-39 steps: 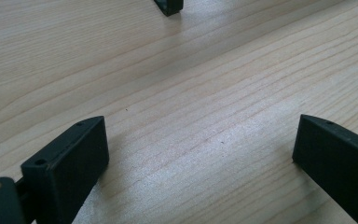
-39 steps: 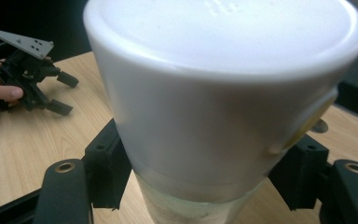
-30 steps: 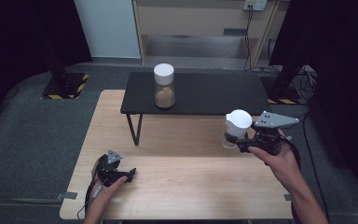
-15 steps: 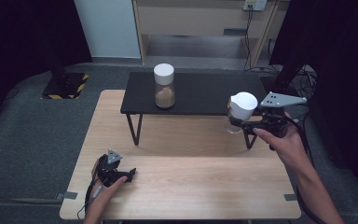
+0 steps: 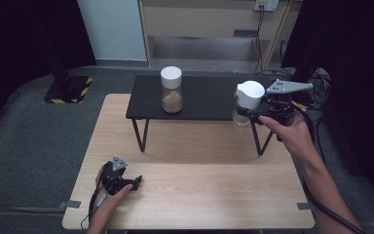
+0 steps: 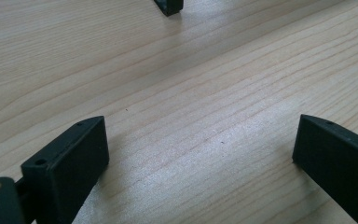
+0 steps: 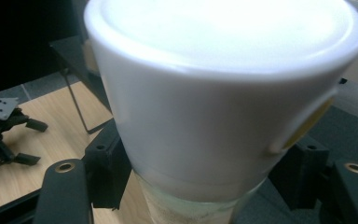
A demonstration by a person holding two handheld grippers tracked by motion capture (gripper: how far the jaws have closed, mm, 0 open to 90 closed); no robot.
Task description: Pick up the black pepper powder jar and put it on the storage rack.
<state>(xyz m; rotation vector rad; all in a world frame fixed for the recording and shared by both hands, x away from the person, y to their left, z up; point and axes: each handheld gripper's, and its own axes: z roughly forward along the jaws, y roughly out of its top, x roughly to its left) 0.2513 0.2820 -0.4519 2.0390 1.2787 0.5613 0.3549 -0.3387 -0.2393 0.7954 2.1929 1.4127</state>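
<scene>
- Fingers [image 7: 98, 172] of the right gripper [image 5: 246, 115] are clamping on a white-capped jar [image 5: 247, 102], one finger on each side of the glass body just under the cap.
- Right gripper view: the white cap [image 7: 223, 88] is looming close to the camera; a strip of clear glass with a pale sandy fill is showing below it, between the two black fingers.
- Jar is being carried in the air, tilted slightly, over the right end of the black shelf [image 5: 204, 100], at its front edge. It is not resting on anything.
- Right hand [image 5: 287, 134] is gripping the tool from behind, with the forearm coming in from the lower right and the grey three-cornered plate riding on top.
- Second jar [image 5: 171, 90], also white-capped and holding a brown fill in its lower part, is standing upright on the left half of the black shelf, well apart from the carried one.
- Black shelf is standing on thin legs across the far side of the wooden counter [image 5: 199, 195].
- Left gripper [image 5: 135, 182] is lying on the counter near its front left corner, with the left hand [image 5: 109, 202] resting on it.
- Left gripper view: its fingers [image 6: 70, 163] are standing wide apart with only bare wood grain between them; one foot of the shelf is showing at the top edge.
</scene>
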